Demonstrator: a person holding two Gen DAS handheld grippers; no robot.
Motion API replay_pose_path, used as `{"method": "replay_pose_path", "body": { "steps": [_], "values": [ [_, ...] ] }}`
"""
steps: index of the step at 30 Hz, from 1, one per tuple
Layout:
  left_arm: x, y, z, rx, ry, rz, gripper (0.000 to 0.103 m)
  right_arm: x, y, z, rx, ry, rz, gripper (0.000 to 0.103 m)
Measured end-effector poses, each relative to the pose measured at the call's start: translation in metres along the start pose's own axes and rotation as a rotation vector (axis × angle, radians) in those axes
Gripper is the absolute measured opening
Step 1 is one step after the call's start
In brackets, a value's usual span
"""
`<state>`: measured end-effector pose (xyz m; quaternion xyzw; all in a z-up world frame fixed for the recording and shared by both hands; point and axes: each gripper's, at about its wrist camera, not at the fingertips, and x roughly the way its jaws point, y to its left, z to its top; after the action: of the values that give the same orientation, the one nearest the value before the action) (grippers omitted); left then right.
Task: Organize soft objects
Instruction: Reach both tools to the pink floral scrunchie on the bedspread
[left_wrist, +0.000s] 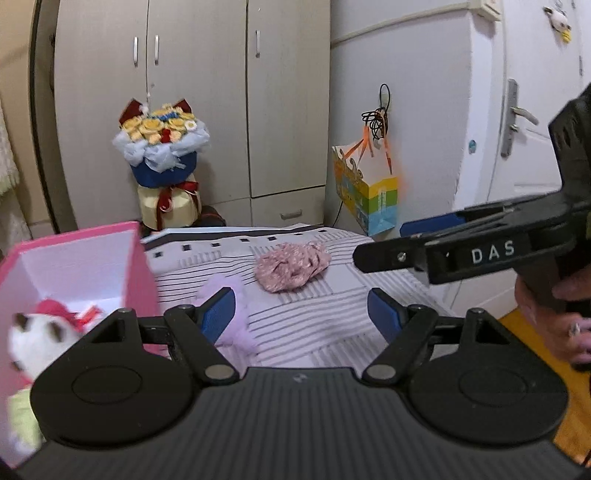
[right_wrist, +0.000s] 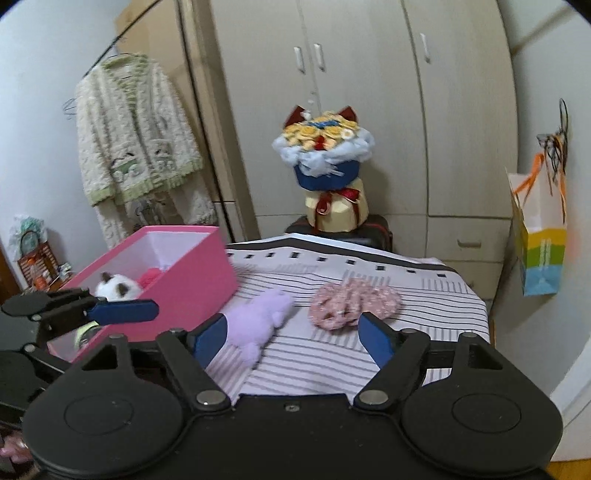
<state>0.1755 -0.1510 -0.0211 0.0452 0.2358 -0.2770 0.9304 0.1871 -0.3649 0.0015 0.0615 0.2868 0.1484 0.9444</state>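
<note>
Purple plush toy (right_wrist: 258, 321) lies mid-frame on the striped bed (right_wrist: 424, 295), beside the pink box (right_wrist: 199, 280) at left — the right gripper (right_wrist: 293, 338) and left gripper (left_wrist: 301, 314) both gape wide, empty.

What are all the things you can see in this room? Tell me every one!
pink box: one, pink outside, white inside, left end of the bed
plush cat: one, white and brown, inside the pink box
purple plush: one, lilac, on the bed beside the box
floral cloth: one, pink patterned, on the bed right of the purple plush
bed cover: one, white with dark stripes
bouquet: one, yellow flowers, blue wrap, before the wardrobe
wardrobe: one, beige, behind the bed
cardigan: one, cream and green, hanging at left
gift bag: one, multicoloured, hanging at right
left gripper: black, blue pads, open
right gripper: black, blue pads, open
</note>
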Motion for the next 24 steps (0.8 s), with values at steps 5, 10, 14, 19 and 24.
{"method": "replay_pose_path", "body": {
  "steps": [5,10,14,19,24],
  "values": [
    [0.055,-0.002,0.008,-0.016,0.053,0.062,0.076,0.027,-0.044,0.015,0.109,0.022,0.013,0.082],
    [0.099,0.010,0.016,-0.155,0.110,0.089,0.074,0.061,-0.078,0.022,0.167,0.051,-0.016,0.082],
    [0.123,0.024,0.024,-0.341,0.114,0.083,0.067,0.085,-0.102,0.014,0.264,0.065,-0.009,0.080],
    [0.159,0.036,0.028,-0.518,0.135,0.087,0.066,0.112,-0.122,0.011,0.318,0.063,0.001,0.071],
    [0.187,0.035,0.026,-0.456,0.184,0.166,0.053,0.140,-0.123,0.010,0.257,0.105,-0.007,0.053]
  ]
}}
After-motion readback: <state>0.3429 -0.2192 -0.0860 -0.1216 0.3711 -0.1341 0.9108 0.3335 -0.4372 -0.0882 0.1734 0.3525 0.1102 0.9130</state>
